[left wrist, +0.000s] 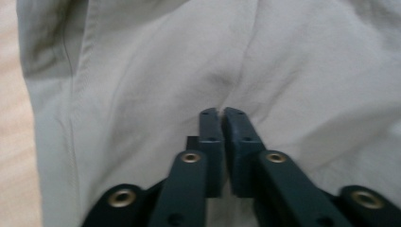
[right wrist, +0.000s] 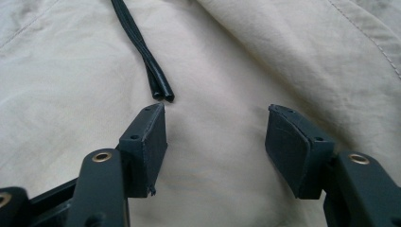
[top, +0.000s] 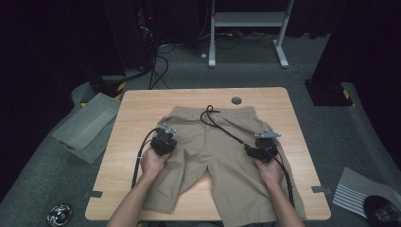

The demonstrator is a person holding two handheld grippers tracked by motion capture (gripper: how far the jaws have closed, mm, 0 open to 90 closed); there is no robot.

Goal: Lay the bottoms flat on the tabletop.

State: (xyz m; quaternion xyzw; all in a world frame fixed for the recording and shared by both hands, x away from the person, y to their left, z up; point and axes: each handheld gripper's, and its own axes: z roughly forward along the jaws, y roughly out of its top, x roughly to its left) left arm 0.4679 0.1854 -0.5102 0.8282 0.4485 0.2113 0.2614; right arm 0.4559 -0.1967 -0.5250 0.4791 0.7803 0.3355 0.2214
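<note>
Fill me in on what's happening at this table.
A person works on tan shorts spread flat on a wooden table, a gripper in each hand. The left gripper is shut, apparently pinching fabric at the shorts' left side. The right gripper is open over the cloth, beside the ends of the black drawstring.

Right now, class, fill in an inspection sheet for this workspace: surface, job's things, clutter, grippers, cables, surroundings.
Surface: light wooden table with a grey round cap.
Job's things: beige shorts lying flat, black drawstring trailing across them.
Clutter: nothing seen on the table.
Grippers: left gripper jaws closed against the fabric; right gripper jaws open above it.
Cables: one trails from each gripper.
Surroundings: grey bin on the floor, white frame beyond.
</note>
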